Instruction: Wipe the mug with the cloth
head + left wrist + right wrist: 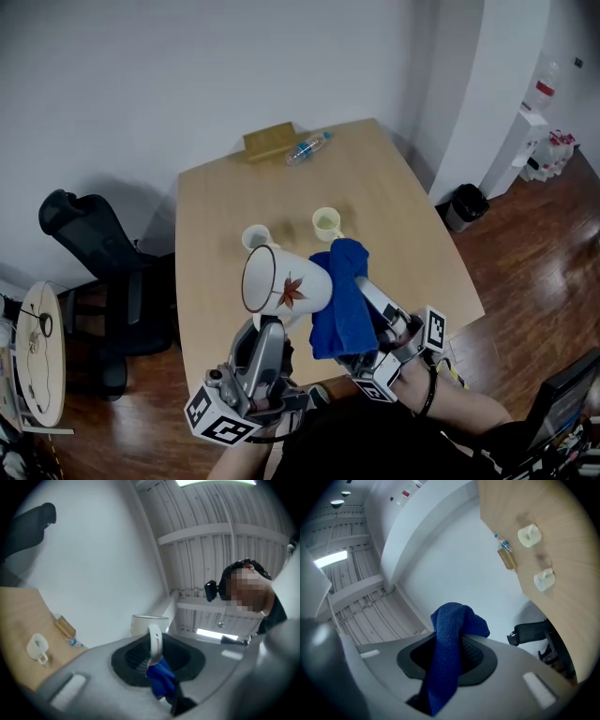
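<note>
Wooden table (403, 206) below, left gripper (270, 328) jaws clamping mug (281, 281) handle; right gripper (366, 298) jaws pinching cloth (337, 314)

No words or numbers can be read anywhere; the mug (277, 281) has only a red leaf picture, and the bottle (307, 148) is too small to tell.

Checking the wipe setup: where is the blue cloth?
Head view, right of centre: the blue cloth is clamped in the right gripper, right beside the leaf-printed mug, above the table's near edge.
</note>
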Tool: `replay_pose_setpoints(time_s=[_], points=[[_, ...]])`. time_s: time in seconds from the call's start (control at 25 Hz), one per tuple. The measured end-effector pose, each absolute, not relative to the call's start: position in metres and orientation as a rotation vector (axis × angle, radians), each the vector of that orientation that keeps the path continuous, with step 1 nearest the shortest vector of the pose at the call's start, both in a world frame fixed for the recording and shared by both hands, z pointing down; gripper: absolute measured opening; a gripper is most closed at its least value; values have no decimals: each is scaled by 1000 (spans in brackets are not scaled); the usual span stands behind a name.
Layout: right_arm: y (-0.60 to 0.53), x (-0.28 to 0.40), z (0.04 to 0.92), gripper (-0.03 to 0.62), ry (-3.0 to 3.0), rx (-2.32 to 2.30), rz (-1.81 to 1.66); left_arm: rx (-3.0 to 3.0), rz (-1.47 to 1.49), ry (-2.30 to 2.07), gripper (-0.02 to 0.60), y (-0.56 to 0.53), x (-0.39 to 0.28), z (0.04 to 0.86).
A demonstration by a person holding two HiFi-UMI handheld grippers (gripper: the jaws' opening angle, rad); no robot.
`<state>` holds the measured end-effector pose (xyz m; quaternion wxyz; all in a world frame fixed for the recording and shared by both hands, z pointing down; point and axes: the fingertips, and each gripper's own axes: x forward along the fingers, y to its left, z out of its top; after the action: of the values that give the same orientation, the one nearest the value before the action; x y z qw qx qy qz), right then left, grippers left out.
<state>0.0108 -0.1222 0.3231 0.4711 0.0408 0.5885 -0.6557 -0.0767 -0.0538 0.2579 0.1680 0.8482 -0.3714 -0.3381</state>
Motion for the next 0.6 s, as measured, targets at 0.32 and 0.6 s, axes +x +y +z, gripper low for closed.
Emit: replay_pose_setpoints(time_s=[0.32, 0.6], points=[[-109, -11, 342, 104, 1398, 128, -1740, 2395, -947, -1170, 62, -58, -74, 262], [-124, 25, 325, 103, 1469, 139, -1610, 2461, -649, -1510, 61, -69, -99, 292]])
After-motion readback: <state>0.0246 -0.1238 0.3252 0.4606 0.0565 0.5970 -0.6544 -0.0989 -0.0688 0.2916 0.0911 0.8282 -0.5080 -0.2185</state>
